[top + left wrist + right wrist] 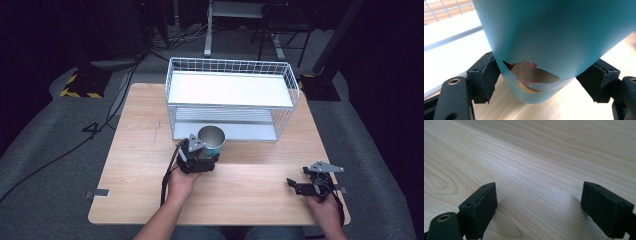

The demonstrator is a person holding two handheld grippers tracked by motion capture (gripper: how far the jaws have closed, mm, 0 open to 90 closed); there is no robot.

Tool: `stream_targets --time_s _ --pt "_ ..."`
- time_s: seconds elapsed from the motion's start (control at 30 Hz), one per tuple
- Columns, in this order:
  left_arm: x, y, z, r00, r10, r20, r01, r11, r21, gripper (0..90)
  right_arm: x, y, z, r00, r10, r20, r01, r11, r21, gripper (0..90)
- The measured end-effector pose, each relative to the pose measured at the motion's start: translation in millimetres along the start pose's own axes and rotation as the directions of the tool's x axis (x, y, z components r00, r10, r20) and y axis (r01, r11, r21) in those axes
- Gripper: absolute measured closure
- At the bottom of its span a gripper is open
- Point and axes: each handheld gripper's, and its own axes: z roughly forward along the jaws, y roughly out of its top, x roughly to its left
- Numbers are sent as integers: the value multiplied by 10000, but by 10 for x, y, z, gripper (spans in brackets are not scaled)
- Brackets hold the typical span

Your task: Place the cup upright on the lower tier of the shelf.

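A blue cup (214, 143) with a shiny metal inside stands upright at the table's middle, just in front of the rack. In the left gripper view the blue cup (554, 37) has a cartoon print low on its wall. My left gripper (208, 153) is shut on it, and both pads (486, 80) press its lower sides. Whether its base touches the table or hangs just above it, I cannot tell. My right gripper (299, 186) lies low over the table's front right, open, its jaws (539, 205) wide apart with only bare wood between them.
A white two-tier wire rack (230, 90) stands at the back of the wooden table (140, 150), its lower shelf (446, 47) right behind the cup. Cables and dark stands lie on the floor beyond the table.
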Motion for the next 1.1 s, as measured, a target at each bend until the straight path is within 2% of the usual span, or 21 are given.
stream_targets --time_s 0.07,0.2,0.23,0.33,0.57,0.73,0.93,1.1 --pt "33 32 37 9997 -229 73 229 9997 -87 230 2 2 2 10000 15 11 -15 10000 4 142" --pt "68 104 98 9993 -363 -55 363 9993 -71 230 3 3 2 10000 13 15 -13 10000 4 142" --pt "71 116 118 9991 -404 -88 402 9990 -199 229 3 3 2 10000 14 14 -14 10000 3 142" --pt "97 155 203 9978 -641 -152 637 9977 -246 230 3 3 2 10000 17 12 -17 10000 3 143" --pt "152 247 374 9956 -902 -251 896 9957 -256 230 1 3 2 10000 4 5 -4 10000 3 143" --pt "166 285 464 9935 -1077 -362 1061 9934 -438 229 -1 6 6 10000 -16 -43 16 10000 0 144" --pt "254 325 591 9873 -1496 -539 1469 9879 -506 229 -1 8 9 10000 -27 -53 27 10000 -10 144" --pt "284 377 711 9880 -1339 -774 1300 9901 -537 229 -2 9 10 10000 -34 -63 34 10000 -12 147"
